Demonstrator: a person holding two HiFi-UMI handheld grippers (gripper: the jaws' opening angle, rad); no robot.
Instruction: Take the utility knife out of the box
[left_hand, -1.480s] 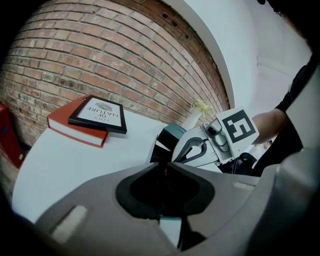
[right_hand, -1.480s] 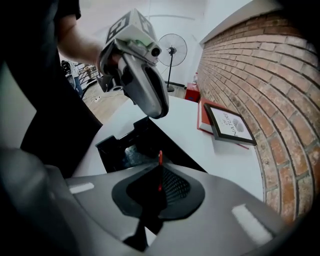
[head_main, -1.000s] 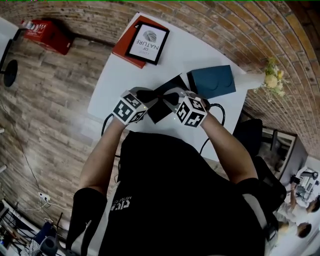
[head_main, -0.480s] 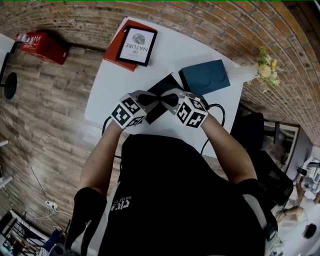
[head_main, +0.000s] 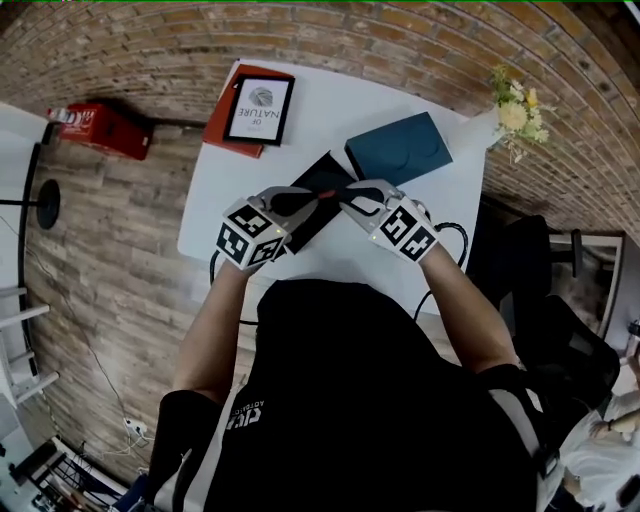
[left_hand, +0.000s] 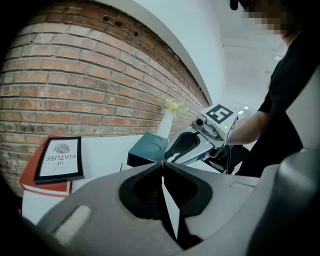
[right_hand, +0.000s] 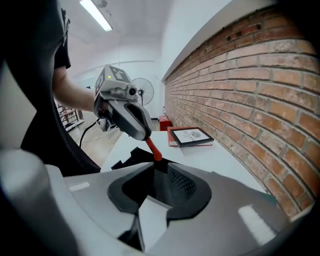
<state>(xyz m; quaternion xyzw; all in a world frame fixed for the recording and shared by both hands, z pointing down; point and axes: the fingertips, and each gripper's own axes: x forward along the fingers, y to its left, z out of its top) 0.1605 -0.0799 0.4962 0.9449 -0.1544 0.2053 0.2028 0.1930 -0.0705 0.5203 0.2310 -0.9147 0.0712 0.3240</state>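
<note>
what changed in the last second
The right gripper has just been opening its jaws, releasing the red utility knife, whose end sits at their tips. The grippers drew apart, baring the knife over the black box. The left gripper stays shut on it; teal box and framed print unmoved.

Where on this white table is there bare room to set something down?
Free table: the far strip between the framed picture and the teal box; the left edge nearer than the red book; the right corner nearer than the teal box. Crowded: the centre, with the black box beside the teal box.
</note>
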